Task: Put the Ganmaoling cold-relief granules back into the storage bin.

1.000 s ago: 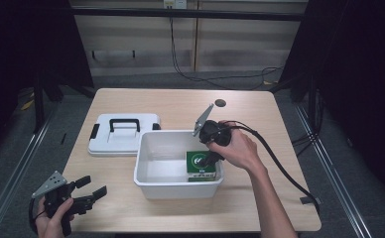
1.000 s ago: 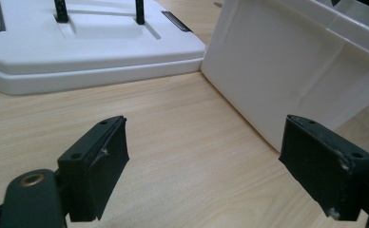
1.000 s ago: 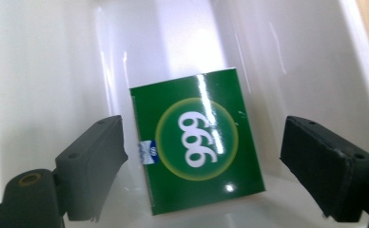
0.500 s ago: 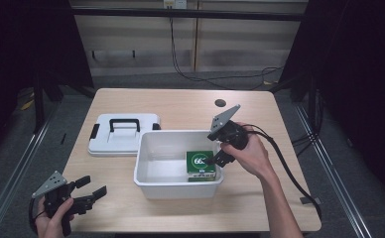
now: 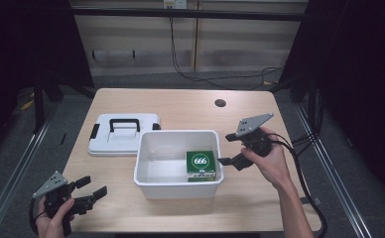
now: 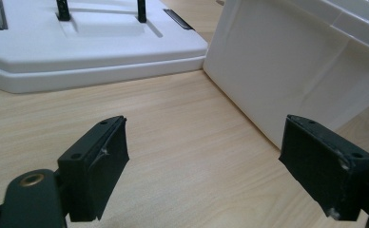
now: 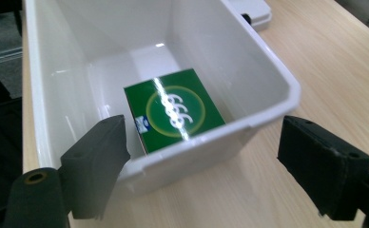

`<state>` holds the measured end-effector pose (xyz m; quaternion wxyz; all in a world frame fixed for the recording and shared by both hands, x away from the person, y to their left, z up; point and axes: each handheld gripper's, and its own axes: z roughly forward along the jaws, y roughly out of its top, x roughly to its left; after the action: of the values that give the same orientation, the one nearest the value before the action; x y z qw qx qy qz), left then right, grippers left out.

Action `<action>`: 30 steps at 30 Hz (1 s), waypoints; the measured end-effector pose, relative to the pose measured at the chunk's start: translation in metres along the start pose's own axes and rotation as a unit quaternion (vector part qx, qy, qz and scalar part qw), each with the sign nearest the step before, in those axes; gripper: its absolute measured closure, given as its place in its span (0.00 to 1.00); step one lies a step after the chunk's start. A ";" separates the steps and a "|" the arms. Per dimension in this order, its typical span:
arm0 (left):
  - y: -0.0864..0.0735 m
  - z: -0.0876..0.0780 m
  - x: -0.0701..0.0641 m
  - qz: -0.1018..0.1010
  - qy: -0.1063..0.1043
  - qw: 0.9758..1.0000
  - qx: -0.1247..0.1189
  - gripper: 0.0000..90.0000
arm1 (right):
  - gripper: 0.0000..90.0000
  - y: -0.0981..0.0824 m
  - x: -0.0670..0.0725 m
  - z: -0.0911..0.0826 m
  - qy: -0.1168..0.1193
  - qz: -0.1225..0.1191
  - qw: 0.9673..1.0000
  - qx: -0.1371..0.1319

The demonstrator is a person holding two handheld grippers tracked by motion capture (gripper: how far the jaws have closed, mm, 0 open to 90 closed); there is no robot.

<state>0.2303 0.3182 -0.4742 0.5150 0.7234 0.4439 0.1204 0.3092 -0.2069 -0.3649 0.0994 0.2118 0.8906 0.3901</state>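
A white plastic bin (image 5: 178, 191) stands mid-table. A green box marked 666 (image 5: 200, 163) lies flat in its right end, also seen in the right gripper view as the green box (image 7: 175, 109) inside the bin (image 7: 268, 76). My right gripper (image 5: 228, 148) hovers just outside the bin's right wall, open and empty, jaws pointing left at it. My left gripper (image 5: 92, 187) rests low near the table's front left corner, open, nothing between its jaws. In the left gripper view the bin's wall (image 6: 296, 71) stands ahead at right.
A white lid with a black handle (image 5: 123, 133) lies flat left of the bin, seen close as the lid (image 6: 92, 42) in the left gripper view. A dark cable hole (image 5: 220, 103) sits at the table's back right. Cables trail off the right edge.
My right gripper has drawn back out of the bin to its right side, open, leaving the green box lying inside. The left gripper has stayed still.
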 end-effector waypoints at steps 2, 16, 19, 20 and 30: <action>0.000 0.000 0.001 -0.002 0.004 1.000 -0.001 0.18 | 0.21 -0.005 -0.001 -0.008 -0.019 0.000 1.000 -0.001; -0.001 -0.001 0.003 -0.006 0.011 1.000 0.000 0.18 | 0.18 -0.045 0.001 -0.046 -0.081 0.049 0.995 -0.029; -0.001 -0.003 0.004 -0.008 0.015 1.000 -0.002 0.18 | 0.18 -0.063 0.002 -0.051 -0.094 0.069 0.992 -0.039; -0.001 -0.003 0.004 -0.008 0.015 1.000 -0.002 0.18 | 0.18 -0.068 0.002 -0.052 -0.101 0.074 0.991 -0.036; -0.001 -0.002 0.003 -0.004 0.015 1.000 -0.001 0.18 | 0.16 -0.117 0.004 -0.053 -0.128 0.127 0.982 -0.058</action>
<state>0.2305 0.3219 -0.4749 0.5095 0.7192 0.4543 0.1292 0.2521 -0.3107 -0.4156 0.1745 0.3648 0.8125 0.4198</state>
